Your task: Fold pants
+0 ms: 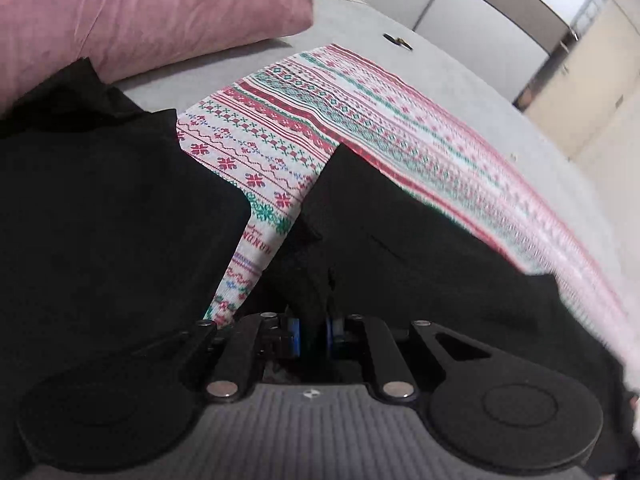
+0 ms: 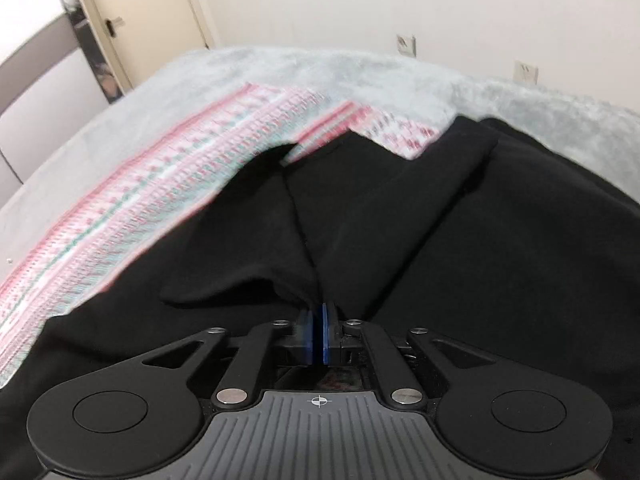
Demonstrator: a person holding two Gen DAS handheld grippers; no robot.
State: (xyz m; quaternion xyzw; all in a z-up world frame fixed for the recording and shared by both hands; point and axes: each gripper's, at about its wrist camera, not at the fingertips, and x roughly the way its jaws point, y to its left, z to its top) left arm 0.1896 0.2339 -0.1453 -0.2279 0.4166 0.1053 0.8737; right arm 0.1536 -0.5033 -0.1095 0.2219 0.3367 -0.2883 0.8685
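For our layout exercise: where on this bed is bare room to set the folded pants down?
Bare grey bed cover lies beyond the patterned cloth, toward the wall, right of the pink pillow. The near side is crowded: black pants overlap the patterned cloth.

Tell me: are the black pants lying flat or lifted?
Lifted: the black pants hang in folds, pinched by the right gripper and the left gripper.
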